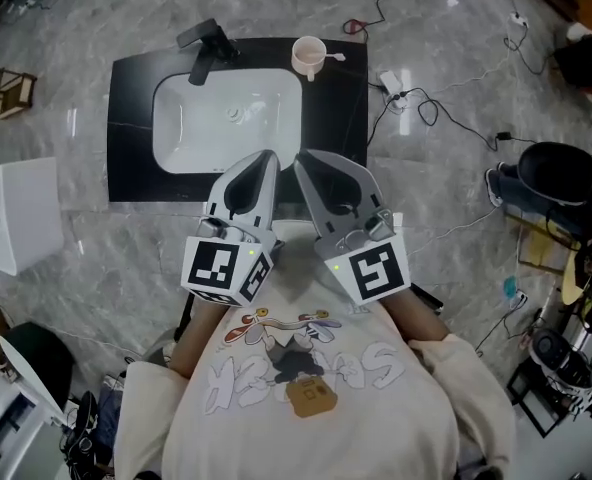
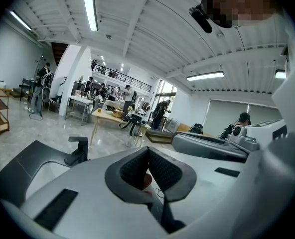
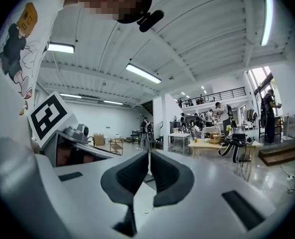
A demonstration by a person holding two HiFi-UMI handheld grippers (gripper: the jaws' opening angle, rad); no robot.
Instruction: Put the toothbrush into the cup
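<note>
A pale cup [image 1: 309, 56] stands on the black counter [image 1: 134, 128] behind the white basin [image 1: 226, 118]. A thin white thing, probably the toothbrush [image 1: 335, 57], sticks out of the cup to the right. Both grippers hover side by side close to the person's chest, at the counter's near edge and well short of the cup. In the head view my left gripper [image 1: 269, 155] has its tips together, and my right gripper [image 1: 301, 157] does too. The left gripper view shows its jaws [image 2: 148, 149] meeting with nothing between them. The right gripper view shows the same [image 3: 148, 153].
A black faucet [image 1: 204, 48] rises at the basin's far left corner. Cables and a power strip [image 1: 391, 83] trail over the marble floor to the right. A white box [image 1: 16, 213] and a wooden rack [image 1: 1, 88] stand at the left, with bags and gear [image 1: 561, 178] at the right.
</note>
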